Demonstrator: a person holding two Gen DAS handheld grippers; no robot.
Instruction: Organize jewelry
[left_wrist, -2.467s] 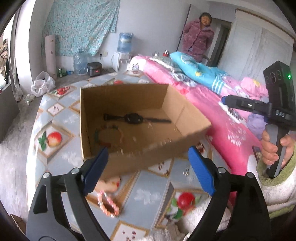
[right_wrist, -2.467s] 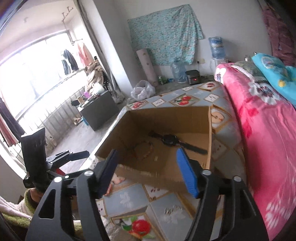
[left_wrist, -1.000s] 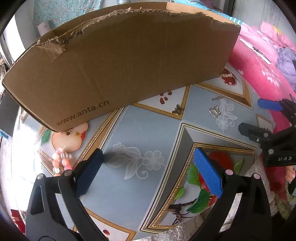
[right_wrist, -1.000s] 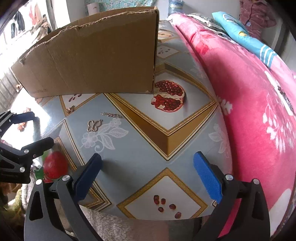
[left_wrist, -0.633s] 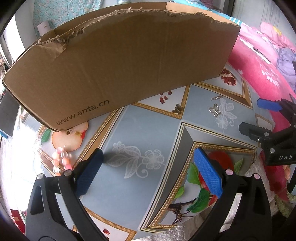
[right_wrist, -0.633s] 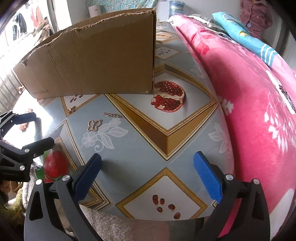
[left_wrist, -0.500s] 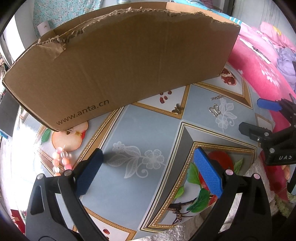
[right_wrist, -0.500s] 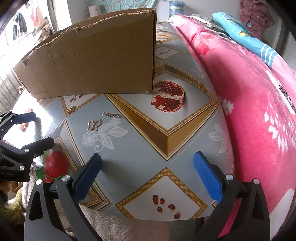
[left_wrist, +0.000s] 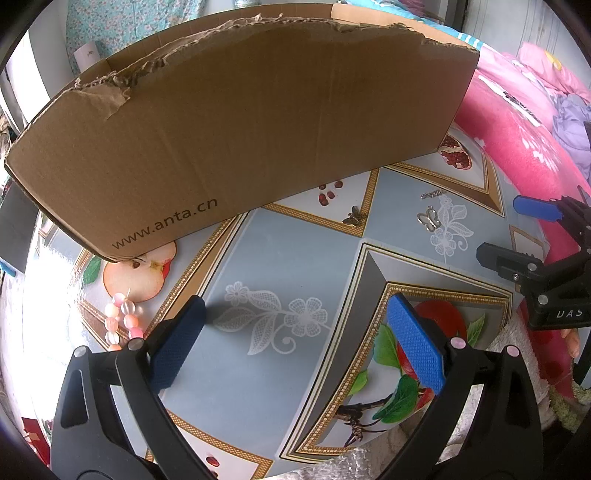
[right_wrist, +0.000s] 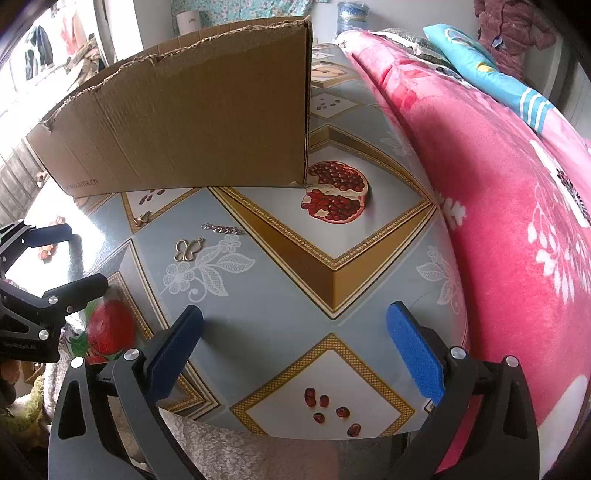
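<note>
A brown cardboard box (left_wrist: 236, 122) stands on the patterned tablecloth; it also shows in the right wrist view (right_wrist: 192, 125). In front of it lie a butterfly pendant (left_wrist: 428, 218) (right_wrist: 187, 249), a short silver chain (left_wrist: 432, 193) (right_wrist: 222, 229) and a small bee charm (left_wrist: 354, 215) (right_wrist: 142, 218). A pink bead bracelet (left_wrist: 122, 321) lies at the left by the apple print. My left gripper (left_wrist: 295, 343) is open and empty, low over the table. My right gripper (right_wrist: 295, 347) is open and empty near the front table edge.
A pink flowered blanket on a bed (right_wrist: 517, 184) runs along the table's right side. The table's (right_wrist: 280, 302) front edge is close below both grippers. The right gripper shows in the left wrist view (left_wrist: 524, 236), and the left gripper shows in the right wrist view (right_wrist: 62, 258).
Since 2.5 s ago both grippers dropped from above the box to low over the table in front of it. In the last second nothing has visibly moved.
</note>
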